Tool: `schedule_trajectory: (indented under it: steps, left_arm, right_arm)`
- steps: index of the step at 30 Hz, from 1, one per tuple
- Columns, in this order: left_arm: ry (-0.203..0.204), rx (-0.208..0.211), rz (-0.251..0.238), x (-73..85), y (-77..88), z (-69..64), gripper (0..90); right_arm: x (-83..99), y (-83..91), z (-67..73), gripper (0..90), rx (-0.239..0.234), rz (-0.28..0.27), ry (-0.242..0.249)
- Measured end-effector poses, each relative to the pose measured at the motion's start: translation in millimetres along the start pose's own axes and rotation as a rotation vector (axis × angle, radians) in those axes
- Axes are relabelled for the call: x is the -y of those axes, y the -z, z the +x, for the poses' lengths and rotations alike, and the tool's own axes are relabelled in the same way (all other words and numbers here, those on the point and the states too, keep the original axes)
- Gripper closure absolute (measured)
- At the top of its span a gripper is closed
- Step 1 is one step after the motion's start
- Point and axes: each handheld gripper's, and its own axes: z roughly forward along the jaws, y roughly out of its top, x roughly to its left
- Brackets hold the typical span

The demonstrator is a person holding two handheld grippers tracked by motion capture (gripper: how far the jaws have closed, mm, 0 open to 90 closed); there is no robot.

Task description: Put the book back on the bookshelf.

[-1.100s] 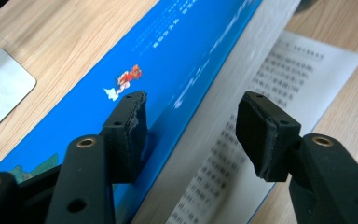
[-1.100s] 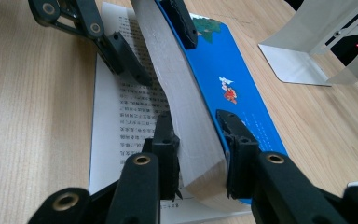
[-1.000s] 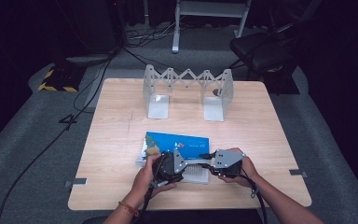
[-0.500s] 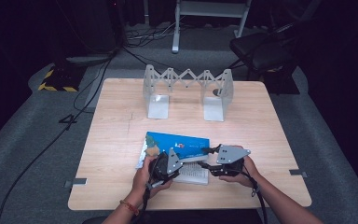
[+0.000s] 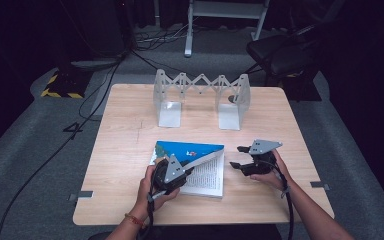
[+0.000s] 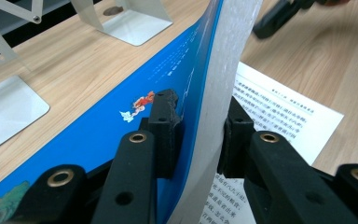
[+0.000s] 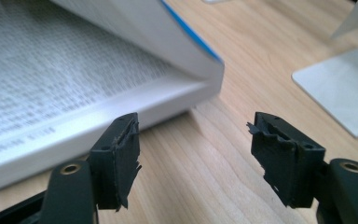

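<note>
Book (image 5: 200, 167) lying open on the wooden surface (image 5: 130, 130), seen from above, near the edge closest to me. Its blue cover and a thick wad of pages are lifted up at a slant over the printed page below. My left hand-held gripper (image 5: 186, 172) is clamped on that lifted part, at the book's near left side. My right hand-held gripper (image 5: 238, 157) sits just to the right of the book, apart from it, jaws spread with nothing between them; they have just been opening. Farther back on the surface stands a metal folding bookstand (image 5: 200, 97) with two flat feet, well apart from the book.

From my left hand-held gripper (image 6: 199, 130), one black pad presses the blue cover (image 6: 121, 135) and the other presses the white page edges, so the lifted wad is pinched between them. A printed page (image 6: 279, 116) lies flat beyond, and the bookstand's feet (image 6: 9, 107) show at the upper left.

From my right hand-held gripper (image 7: 196, 140), the two pads stand wide apart over bare wood. The book's corner (image 7: 186, 70) lies just ahead and to the left, not touching either pad, its cover raised above the blurred text.
</note>
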Motion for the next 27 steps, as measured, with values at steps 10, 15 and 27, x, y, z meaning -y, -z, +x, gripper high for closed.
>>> schedule_trajectory:
  steps: [10,15,27]
  left_arm:
    - [0.035,0.015,-0.054,-0.6,14.2,9.5,72.4]
    - [0.031,0.033,-0.060,0.1,16.4,9.5,72.5]
    - [0.078,0.054,-0.093,-4.5,16.6,9.8,72.6]
  right_arm:
    - [10.1,-21.9,-1.1,31.2,-0.046,0.027,-0.035]
    - [13.1,-34.6,4.3,33.0,-0.093,0.042,-0.041]
    - [1.1,-20.8,12.9,46.9,-0.093,-0.132,-0.057]
